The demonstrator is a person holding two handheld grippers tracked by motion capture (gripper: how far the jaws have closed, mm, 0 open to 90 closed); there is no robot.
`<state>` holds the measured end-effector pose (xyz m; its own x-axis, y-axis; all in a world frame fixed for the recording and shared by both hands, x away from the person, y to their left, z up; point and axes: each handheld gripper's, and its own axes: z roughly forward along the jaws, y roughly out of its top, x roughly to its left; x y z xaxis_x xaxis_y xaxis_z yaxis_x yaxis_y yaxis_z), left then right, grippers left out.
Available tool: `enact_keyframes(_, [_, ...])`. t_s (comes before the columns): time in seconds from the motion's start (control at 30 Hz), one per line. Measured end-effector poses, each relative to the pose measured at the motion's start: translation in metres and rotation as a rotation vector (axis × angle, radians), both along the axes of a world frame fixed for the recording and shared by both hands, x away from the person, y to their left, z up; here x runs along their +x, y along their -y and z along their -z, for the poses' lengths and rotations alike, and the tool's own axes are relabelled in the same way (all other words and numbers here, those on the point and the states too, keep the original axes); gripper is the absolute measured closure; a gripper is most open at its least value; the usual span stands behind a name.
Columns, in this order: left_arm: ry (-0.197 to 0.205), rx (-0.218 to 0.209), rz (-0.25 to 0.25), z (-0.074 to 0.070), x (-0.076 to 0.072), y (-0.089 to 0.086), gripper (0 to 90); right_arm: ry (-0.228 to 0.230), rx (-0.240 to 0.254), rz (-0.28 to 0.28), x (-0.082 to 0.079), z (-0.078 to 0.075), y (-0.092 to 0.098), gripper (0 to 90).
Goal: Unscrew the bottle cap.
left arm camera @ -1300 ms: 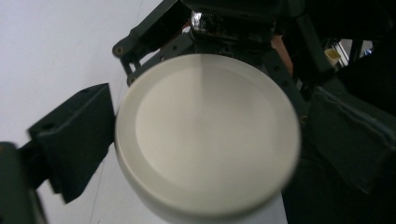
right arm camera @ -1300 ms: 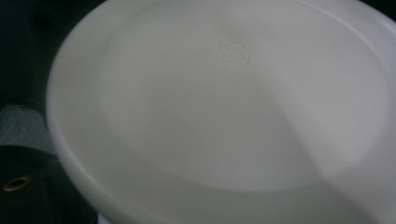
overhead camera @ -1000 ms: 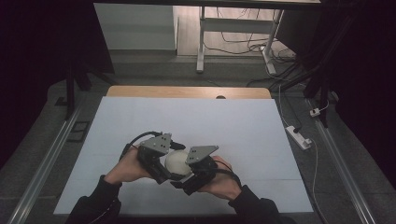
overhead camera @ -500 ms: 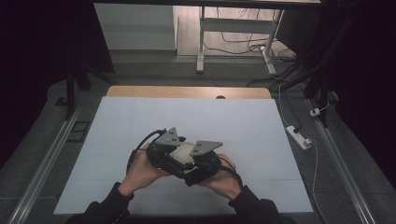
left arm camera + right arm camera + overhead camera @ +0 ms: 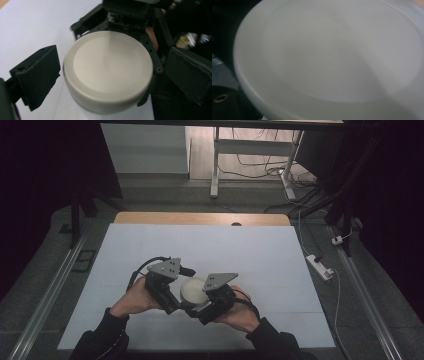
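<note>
Now sitting apart after crowding together half a second ago: left gripper [image 5: 172, 290] and right gripper [image 5: 212, 301], flanking a white round jar [image 5: 192, 290] low on the worktop [image 5: 260, 255], near its front edge. Probably loosening or lifting the lid, by the look of it. Left gripper view showing the lid [image 5: 108, 68] with left jaws standing wide open on either side, gripping nothing, the right gripper close behind the jar. Right gripper view pressing up against the lid [image 5: 329, 55], blurred; right jaws impossible to tell.
</note>
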<state>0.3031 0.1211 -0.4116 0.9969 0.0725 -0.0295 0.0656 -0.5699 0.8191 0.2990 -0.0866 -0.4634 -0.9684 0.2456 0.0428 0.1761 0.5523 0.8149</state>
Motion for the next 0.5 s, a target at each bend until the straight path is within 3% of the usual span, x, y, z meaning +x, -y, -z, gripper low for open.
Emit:
enact_keyframes(0.03, [0.0,0.0,0.0,0.0,0.0,0.0,1.3,-0.003,0.001,-0.017,-0.002,0.0,-0.002,6.8])
enact_keyframes(0.1, [0.016,0.019,0.051,0.001,-0.003,0.002,2.4,0.002,0.001,-0.049,-0.006,-0.001,-0.005,6.7])
enact_keyframes(0.27, [0.046,0.017,0.061,0.001,-0.007,0.003,8.4,0.013,-0.001,-0.076,-0.014,-0.004,-0.009,6.7])
enact_keyframes(0.5, [0.019,0.017,-0.121,0.002,-0.004,0.012,8.8,0.024,-0.014,0.031,-0.008,-0.004,-0.006,6.7])
